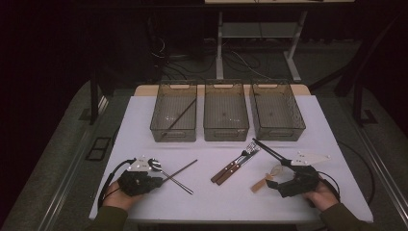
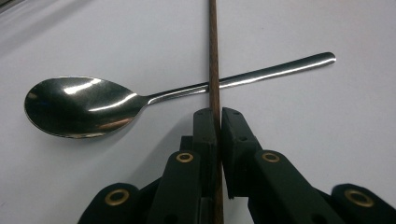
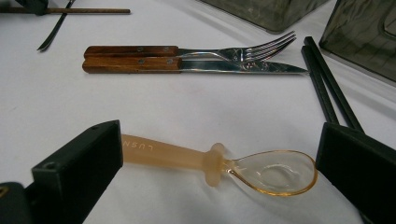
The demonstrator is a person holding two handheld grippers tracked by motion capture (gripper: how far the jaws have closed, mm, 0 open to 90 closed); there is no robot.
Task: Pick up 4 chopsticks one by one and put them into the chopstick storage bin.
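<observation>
My left gripper (image 1: 159, 181) (image 2: 217, 119) at the table's near left is shut on the end of a thin brown chopstick (image 1: 182, 169) (image 2: 213, 56). That chopstick lies across the handle of a metal spoon (image 1: 155, 164) (image 2: 79, 105). At the near right, my right gripper (image 1: 275, 182) (image 3: 219, 156) stands open, one jaw on each side of an amber plastic spoon (image 1: 265, 180) (image 3: 275, 172) lying flat on the white table (image 1: 216, 202); neither jaw touches it.
A wood-handled fork and knife (image 1: 234, 165) (image 3: 187, 58) lie side by side mid-table. A pair of black chopsticks (image 1: 269, 150) (image 3: 327, 88) lies beyond the amber spoon. Three smoky bins stand at the back: left (image 1: 159, 131) with a chopstick inside, middle (image 1: 226, 134), right (image 1: 279, 134).
</observation>
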